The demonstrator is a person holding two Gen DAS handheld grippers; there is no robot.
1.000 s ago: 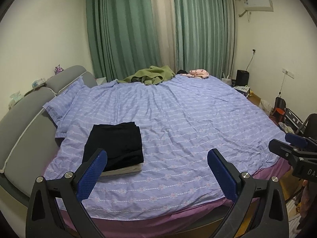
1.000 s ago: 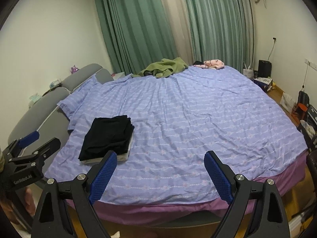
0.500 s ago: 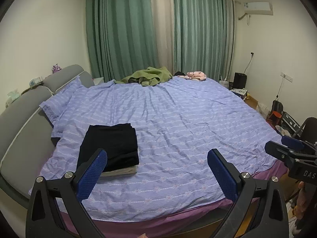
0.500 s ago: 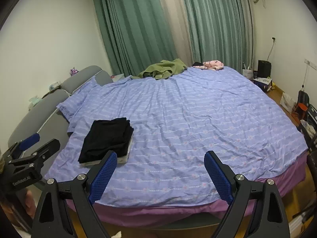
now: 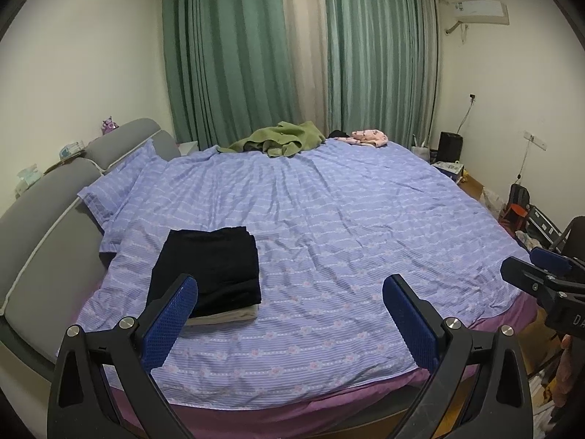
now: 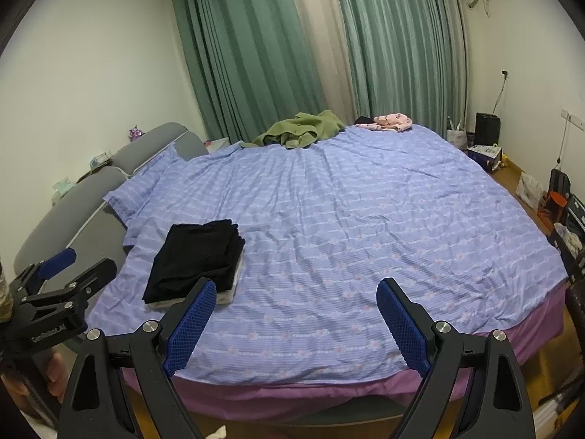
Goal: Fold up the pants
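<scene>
Writing: we read only "DA" on the right gripper (image 5: 548,281).
Change: we see nothing moved.
Grippers: left gripper (image 5: 289,314) and right both released, empty.
Pants: folded black pants (image 5: 208,263) near-left on the bed (image 5: 365,219).

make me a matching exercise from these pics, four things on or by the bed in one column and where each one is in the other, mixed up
Things:
1. black folded pants
2. green garment
3. pink garment
4. pillow

Places:
A. far edge of the bed, right of the green heap
B. against the grey headboard
C. near side of the bed, on a pale folded item
D. crumpled at the far edge, before the curtains

Pairs: 1-C, 2-D, 3-A, 4-B
</scene>
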